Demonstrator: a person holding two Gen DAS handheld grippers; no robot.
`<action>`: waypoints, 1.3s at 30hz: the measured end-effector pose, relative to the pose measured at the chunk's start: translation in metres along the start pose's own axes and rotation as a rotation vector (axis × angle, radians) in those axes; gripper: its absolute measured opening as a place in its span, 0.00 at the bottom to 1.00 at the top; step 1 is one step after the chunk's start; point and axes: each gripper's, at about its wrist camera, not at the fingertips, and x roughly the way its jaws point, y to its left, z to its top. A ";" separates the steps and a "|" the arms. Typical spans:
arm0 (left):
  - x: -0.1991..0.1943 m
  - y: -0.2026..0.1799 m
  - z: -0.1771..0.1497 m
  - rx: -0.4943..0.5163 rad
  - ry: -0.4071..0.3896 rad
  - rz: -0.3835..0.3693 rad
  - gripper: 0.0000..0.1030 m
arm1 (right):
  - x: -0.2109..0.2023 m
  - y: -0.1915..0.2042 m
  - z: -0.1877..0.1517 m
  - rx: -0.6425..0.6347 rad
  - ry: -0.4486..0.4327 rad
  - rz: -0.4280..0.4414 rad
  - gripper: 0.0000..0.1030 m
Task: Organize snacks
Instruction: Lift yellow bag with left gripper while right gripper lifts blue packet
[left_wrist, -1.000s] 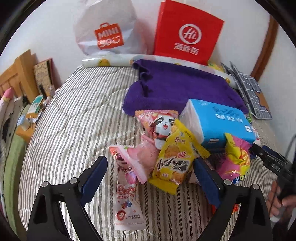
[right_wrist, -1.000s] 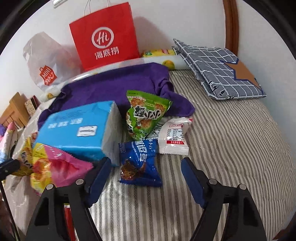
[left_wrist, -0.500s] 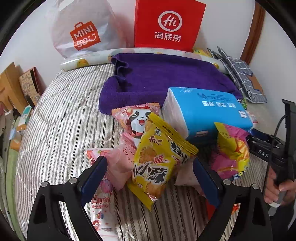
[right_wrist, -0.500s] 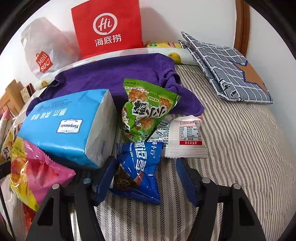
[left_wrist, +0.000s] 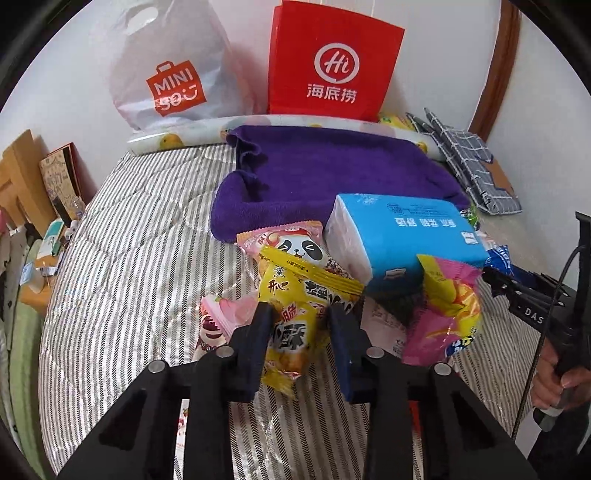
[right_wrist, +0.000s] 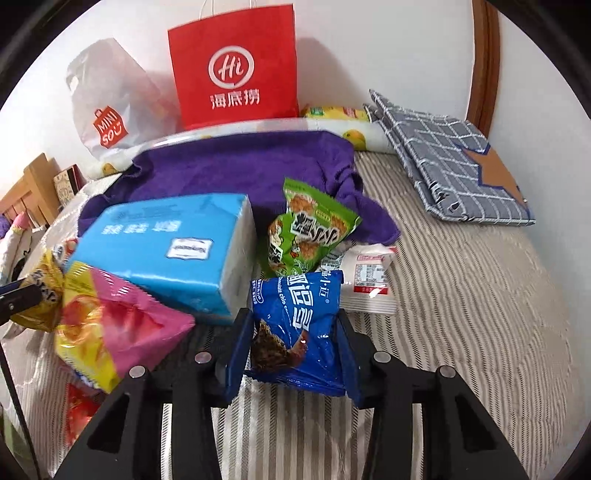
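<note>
Two grippers are at work on one bed (left_wrist: 122, 236) with a striped cover. In the left wrist view, the left gripper (left_wrist: 301, 325) has its jaws closing, pads pressed on both sides of one yellow snack bag (left_wrist: 295, 314), whose long axis runs away from the camera, top seal at the far end. Five packets show in this view: the yellow one, a panda packet (left_wrist: 295, 243) behind it, a pink packet (left_wrist: 225, 314) to its left, a pink-and-yellow bag (left_wrist: 447, 306) to its right, and a strip of the blue snack bag (left_wrist: 500, 258) at the right. One blue tissue pack (left_wrist: 402, 232) lies behind them, one purple towel (left_wrist: 332, 177) beyond. Two shopping bags stand at the wall: a white one (left_wrist: 170, 74) and a red one (left_wrist: 332, 62). Open striped cover stretches to the left as far as the bed's edge.

In the right wrist view, the right gripper (right_wrist: 295, 332) is closing, clamped on the blue snack bag (right_wrist: 295, 321), which stands lengthwise away from the camera. One green packet (right_wrist: 306, 229) leans behind it, one white sachet (right_wrist: 365, 280) lies just to the right. One folded checked cloth (right_wrist: 450, 166) lies near the far right corner; bare cover lies open on the right.
</note>
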 end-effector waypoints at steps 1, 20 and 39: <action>-0.002 0.001 0.000 -0.003 -0.003 -0.004 0.27 | -0.006 0.000 0.001 0.003 -0.011 -0.003 0.40; -0.041 -0.004 -0.002 -0.023 -0.087 -0.103 0.09 | -0.058 0.010 0.003 0.000 -0.094 -0.021 0.40; -0.058 -0.007 0.009 -0.050 -0.150 -0.169 0.09 | -0.076 0.011 0.009 0.016 -0.141 -0.045 0.40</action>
